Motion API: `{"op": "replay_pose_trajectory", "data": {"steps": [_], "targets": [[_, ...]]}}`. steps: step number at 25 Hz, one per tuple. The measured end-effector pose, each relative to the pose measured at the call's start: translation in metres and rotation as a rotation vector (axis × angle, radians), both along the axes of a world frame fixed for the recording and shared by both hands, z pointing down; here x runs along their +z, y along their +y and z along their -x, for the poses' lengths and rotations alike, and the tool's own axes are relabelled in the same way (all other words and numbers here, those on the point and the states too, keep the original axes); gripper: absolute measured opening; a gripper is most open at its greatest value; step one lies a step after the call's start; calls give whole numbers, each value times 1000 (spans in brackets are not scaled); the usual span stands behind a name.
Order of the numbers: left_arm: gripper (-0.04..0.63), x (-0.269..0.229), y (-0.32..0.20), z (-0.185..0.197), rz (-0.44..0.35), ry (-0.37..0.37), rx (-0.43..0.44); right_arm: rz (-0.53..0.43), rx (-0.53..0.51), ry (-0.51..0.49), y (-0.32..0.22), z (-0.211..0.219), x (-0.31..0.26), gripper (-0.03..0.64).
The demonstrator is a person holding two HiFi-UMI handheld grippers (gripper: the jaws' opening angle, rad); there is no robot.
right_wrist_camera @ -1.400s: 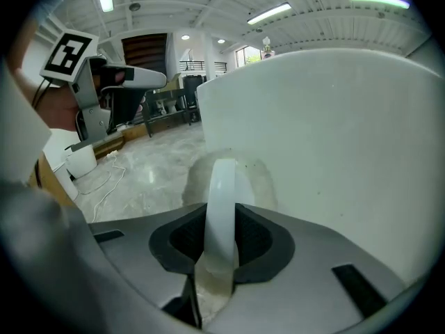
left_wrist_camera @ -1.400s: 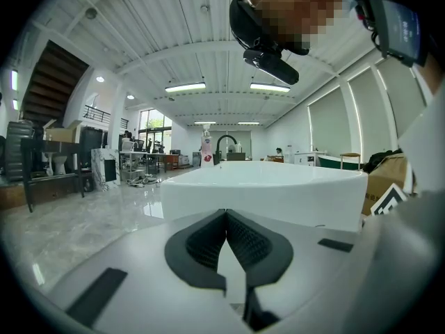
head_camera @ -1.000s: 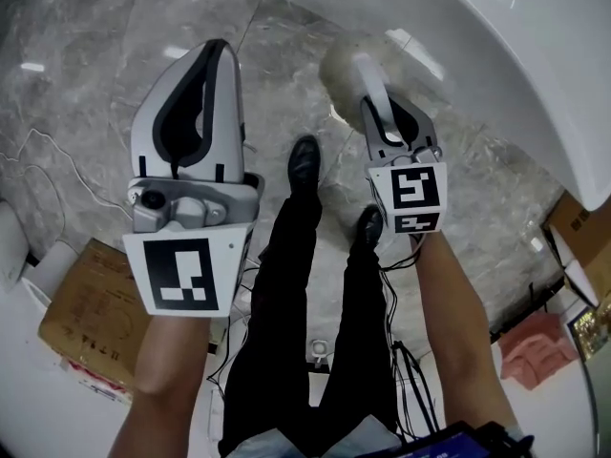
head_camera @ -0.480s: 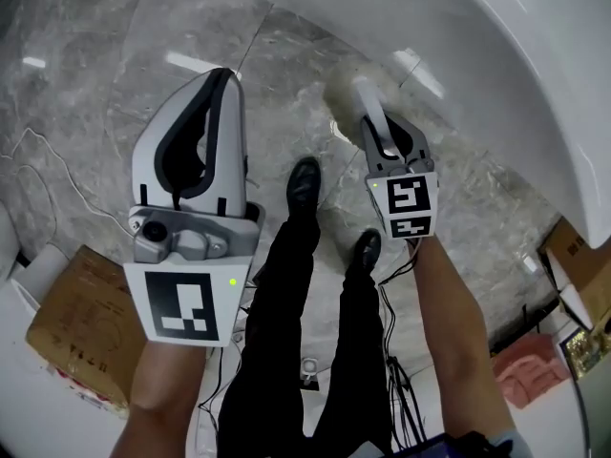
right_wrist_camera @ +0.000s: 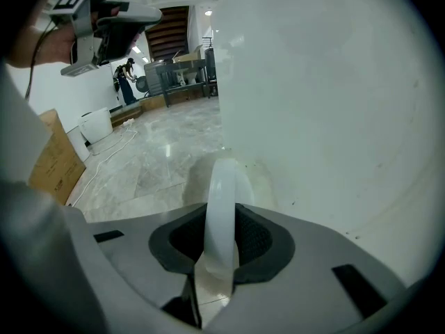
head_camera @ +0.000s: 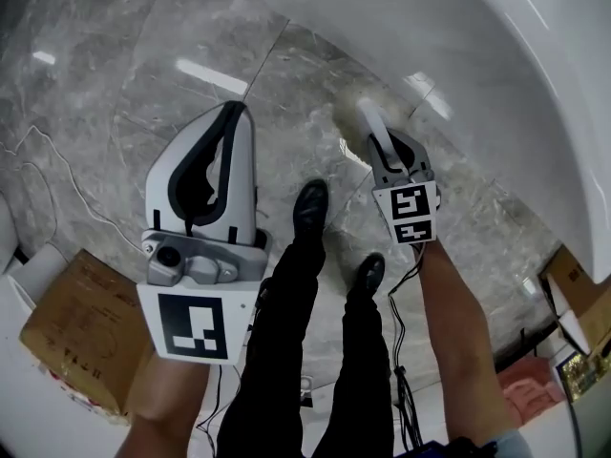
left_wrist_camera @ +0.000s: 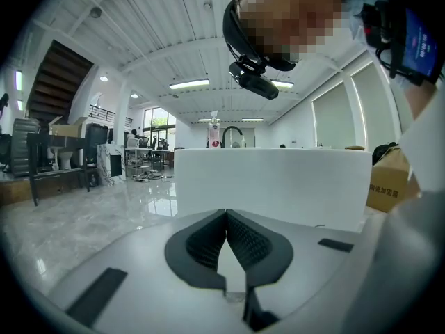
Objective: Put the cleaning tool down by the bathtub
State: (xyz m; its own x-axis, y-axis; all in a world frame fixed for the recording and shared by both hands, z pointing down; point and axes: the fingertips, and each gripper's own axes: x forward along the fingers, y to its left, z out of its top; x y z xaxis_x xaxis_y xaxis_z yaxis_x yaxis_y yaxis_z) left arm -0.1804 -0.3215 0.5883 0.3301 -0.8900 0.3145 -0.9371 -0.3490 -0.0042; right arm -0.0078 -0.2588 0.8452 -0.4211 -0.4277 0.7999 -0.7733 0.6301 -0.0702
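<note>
Tool (right_wrist_camera: 221, 186): white, with a looped handle and a pale fuzzy head. It hangs low at the foot of the bathtub's (head_camera: 496, 55) outer wall, with the head end toward that wall.
Handle (head_camera: 368, 117): stands between the right hand-held gripper's pads (right_wrist_camera: 264, 239) and rises past their tips toward the bathtub.
Head (head_camera: 346, 113): down where the bathtub wall meets the floor (head_camera: 134, 55). Whether it touches either one cannot be told.
Right hand-held gripper (right_wrist_camera: 222, 214): clenched on the handle, with both dark pads pressing its sides. It points down at the bathtub's base and is the nearer of the two to the bathtub.
Left hand-held gripper (left_wrist_camera: 226, 213): clenched with nothing in it, its jaws meeting at the tips. It is held well apart from the bathtub wall, on the far side of the person's legs (head_camera: 286, 351) from it.
Bathtub: white and smooth. Its curved wall fills the upper right of the head view and most of the right gripper view.
Floor: glossy grey marble running up to the bathtub's base, with strips of light mirrored in it.
Shoes (head_camera: 308, 203): two dark ones on the floor, near the bathtub and between the two grippers.
Box (head_camera: 76, 327): brown cardboard, on the floor well away from the bathtub, beyond the left hand-held gripper.
</note>
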Motion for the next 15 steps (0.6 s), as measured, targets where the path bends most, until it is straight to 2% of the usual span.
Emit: {"op": "replay_pose_trajectory", "data": {"steps": [15], "targets": [[16,19,-9,7,6,-5,1,26,-50,25,-12,-2,47,97]]}}
